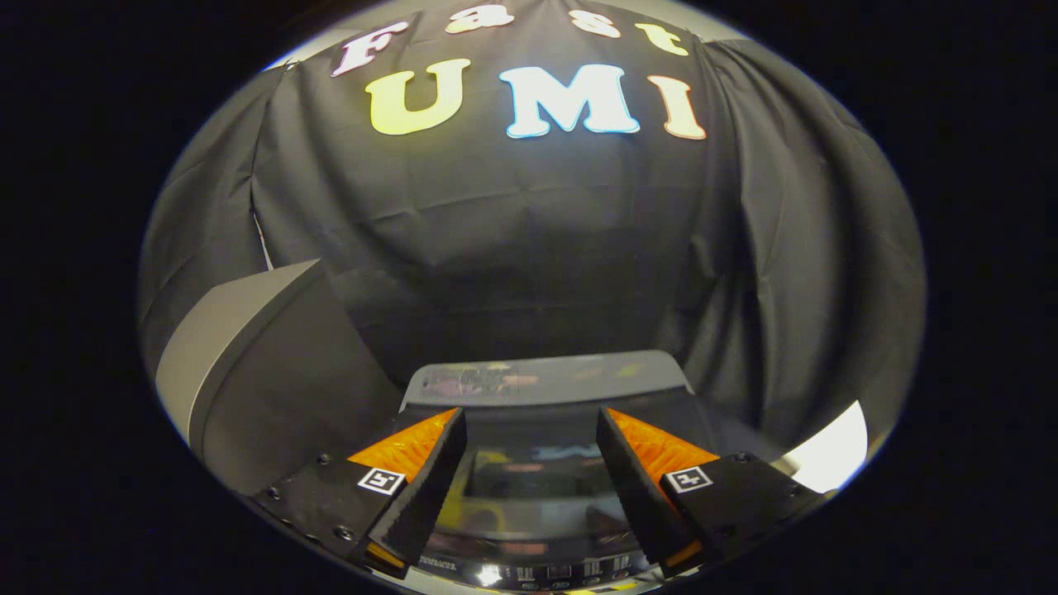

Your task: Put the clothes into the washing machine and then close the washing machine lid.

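Note:
The washing machine (545, 382) stands just below and ahead of my gripper (529, 413), a dark glossy top with a grey rear strip. Its lid (529, 471) lies flat and down between my fingers, and its dark window mirrors the booth lights. A yellowish patch (482, 497) shows in the window near my left finger; I cannot tell whether it is cloth or a reflection. A row of control buttons (562, 572) runs along the machine's near edge under the fingers. My gripper is open, with a wide gap and nothing between the fingers.
A tall grey box (264, 364) stands to the left of the machine, close beside my left finger. The black cloth wall (529, 248) hangs right behind the machine. A bright white patch (835, 454) shows low at the right, past my right finger.

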